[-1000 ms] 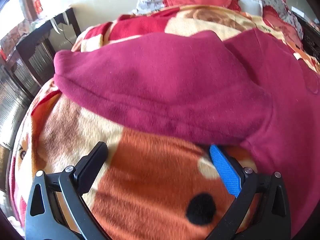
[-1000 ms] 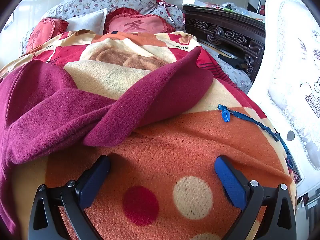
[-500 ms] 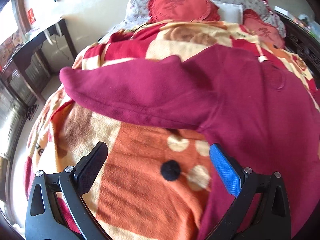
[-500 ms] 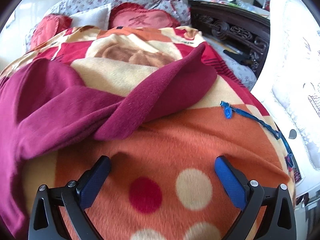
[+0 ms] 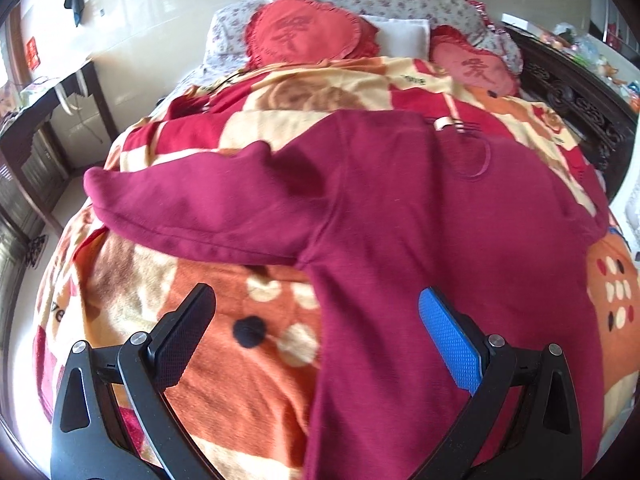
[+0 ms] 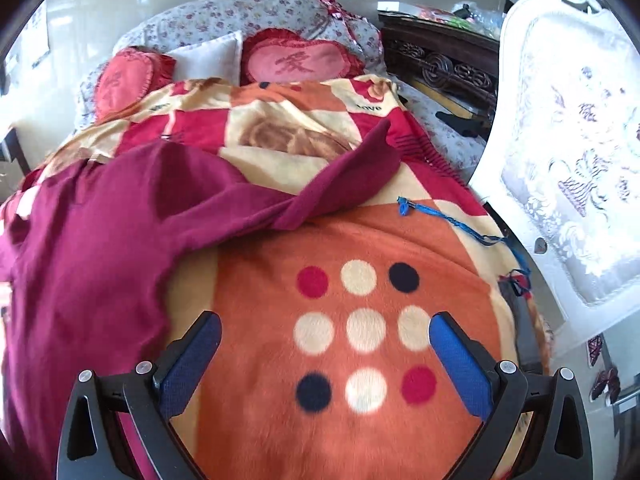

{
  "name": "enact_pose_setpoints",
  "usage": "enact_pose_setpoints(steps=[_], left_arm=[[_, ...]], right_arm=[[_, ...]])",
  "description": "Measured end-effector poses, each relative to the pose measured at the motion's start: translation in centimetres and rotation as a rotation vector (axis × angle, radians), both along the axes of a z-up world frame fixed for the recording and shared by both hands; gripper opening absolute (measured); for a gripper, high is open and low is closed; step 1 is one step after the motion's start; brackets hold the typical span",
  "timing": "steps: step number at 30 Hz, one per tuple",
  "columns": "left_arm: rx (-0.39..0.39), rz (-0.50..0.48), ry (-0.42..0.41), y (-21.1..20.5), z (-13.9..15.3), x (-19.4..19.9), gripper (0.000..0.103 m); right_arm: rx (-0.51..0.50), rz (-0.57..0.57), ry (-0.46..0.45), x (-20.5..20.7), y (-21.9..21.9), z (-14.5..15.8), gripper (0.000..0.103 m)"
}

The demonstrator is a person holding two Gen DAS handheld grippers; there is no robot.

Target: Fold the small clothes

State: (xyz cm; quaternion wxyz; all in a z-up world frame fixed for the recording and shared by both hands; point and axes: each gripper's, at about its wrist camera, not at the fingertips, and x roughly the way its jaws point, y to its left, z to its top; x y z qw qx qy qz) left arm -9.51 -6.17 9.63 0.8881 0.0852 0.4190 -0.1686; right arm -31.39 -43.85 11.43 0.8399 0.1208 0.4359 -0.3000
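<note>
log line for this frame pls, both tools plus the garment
phase: pre-grasp | left tool: open, empty | right tool: open, empty | maroon garment: spread on blanket, unfolded

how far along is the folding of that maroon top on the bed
Done: the maroon top lies spread on the patterned blanket, its left sleeve stretched out flat.

In hand: nothing. The left tool and right tool are both open and empty, above the bed.

Left: all the folding. No fold shows yet, and the right sleeve lies twisted, so it likely needs straightening first.
</note>
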Motion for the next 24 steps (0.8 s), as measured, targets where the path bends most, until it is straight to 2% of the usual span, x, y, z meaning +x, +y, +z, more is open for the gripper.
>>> enact_pose_setpoints(steps=[5,11,18,24], left_arm=[[-0.019,-0.026,-0.018,-0.5,1.4,-1.0,0.102],[-0.035,-0.01,-0.029,0.1,2.6,-1.4,0.102],[-0.033,0.001,-0.037,0.7,3.0,-1.4,0.102],[-0.052,-0.01,-0.018,0.6,2.8,-1.2,0.102]], right_arm=[[0.062,0.031,-0.054,-0.9,2.7,3.8,0.103],[0.112,0.124,-0.133,1.6,6.8,6.5,0.103],[0.055,0.214,-0.149,6.4,11.0,6.4,0.103],[0.094,0.275,-0.138,9.3,12.7,5.4,0.103]])
